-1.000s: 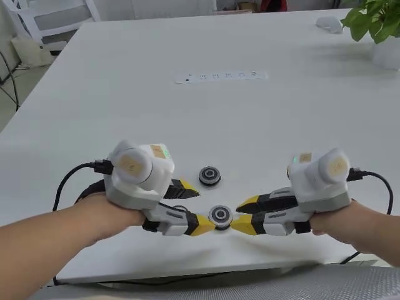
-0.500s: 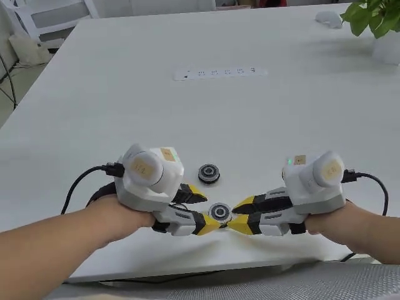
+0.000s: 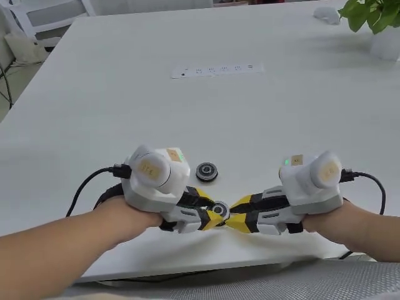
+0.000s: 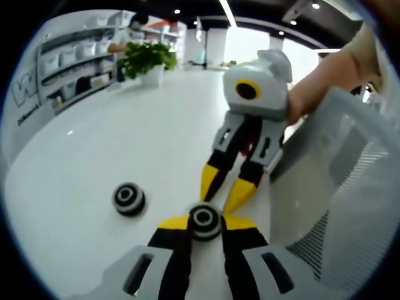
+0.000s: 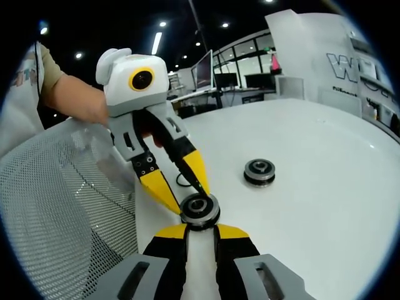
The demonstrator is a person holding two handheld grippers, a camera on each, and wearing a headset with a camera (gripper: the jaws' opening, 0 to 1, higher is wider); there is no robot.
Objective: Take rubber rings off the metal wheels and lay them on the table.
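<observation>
The step in hand looks like pulling the rubber ring (image 5: 200,221) off one wheel (image 3: 219,209). Both grippers meet at this wheel, close to the front edge of the counter (image 3: 187,119). The left gripper (image 3: 211,216) has its jaws clamped on the wheel, with one yellow tip on each side of it. The right gripper (image 3: 235,216) comes in from the other side. Its jaws are a little apart, with the tips right at the wheel's rim, and it is hard to tell if they grip it. The wheel is small and round, with a shiny metal middle, a hole in the centre and the black ring around the outside. The ring looks to be on the wheel. The next move probably needs the right jaws to pinch just the ring and peel it away while the left jaws hold the wheel steady. A second wheel (image 3: 207,171) lies flat on the counter just behind, with its own black ring on.
</observation>
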